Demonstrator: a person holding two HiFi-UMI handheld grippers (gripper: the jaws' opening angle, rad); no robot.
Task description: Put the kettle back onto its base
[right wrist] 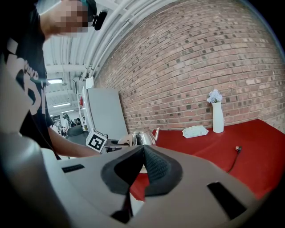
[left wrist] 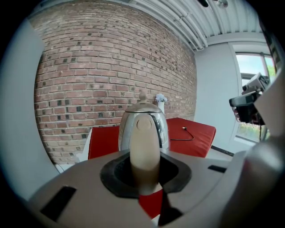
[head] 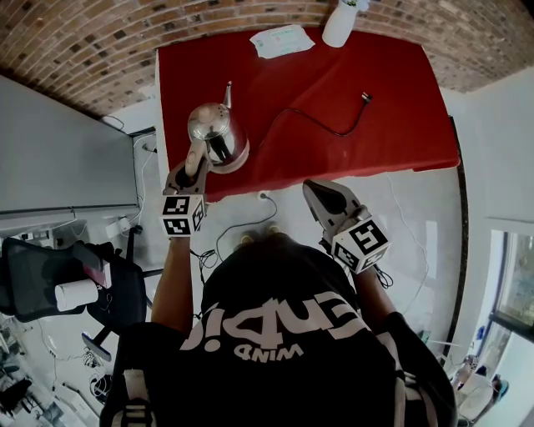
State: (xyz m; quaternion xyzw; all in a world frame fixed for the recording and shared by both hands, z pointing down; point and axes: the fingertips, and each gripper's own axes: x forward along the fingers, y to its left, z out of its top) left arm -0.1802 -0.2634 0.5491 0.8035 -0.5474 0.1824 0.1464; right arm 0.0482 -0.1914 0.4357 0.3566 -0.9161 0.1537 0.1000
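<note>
1. My left tool (head: pixel 193 169) is clenched on the kettle's tan handle (head: pixel 197 157). In the left gripper view, that tool (left wrist: pixel 144 177) has the handle (left wrist: pixel 144 147) standing straight up between its jaws. Both black pads press on it.
2. The shiny kettle (head: pixel 215 132) is upright over the red counter (head: pixel 392 125). In the head view it is at about 8 o'clock from the counter's middle, close to the near left corner. Its thin spout (head: pixel 228 93) points toward 12 o'clock.
3. A pale round edge (head: pixel 238 163) peeks out under the kettle at its 5 o'clock side. I cannot tell if this is the base, or if the kettle sits on it.
4. A black cord (head: pixel 321 123) lies on the counter. It runs from the kettle's 3 o'clock side out to a plug (head: pixel 365 97) near the middle.
5. My right tool (head: pixel 315 190) is shut with nothing in it. In the right gripper view, that tool (right wrist: pixel 141 168) has its two pads touching. In the head view it hangs off the counter, just past the near edge at about 6 o'clock, well apart from the kettle.
6. A white vase (head: pixel 340 25) stands at the counter's far edge at 12 o'clock. A flat white packet (head: pixel 282 40) lies just beside it, at its 9 o'clock side.
7. A brick wall (left wrist: pixel 111 67) is behind the counter.
</note>
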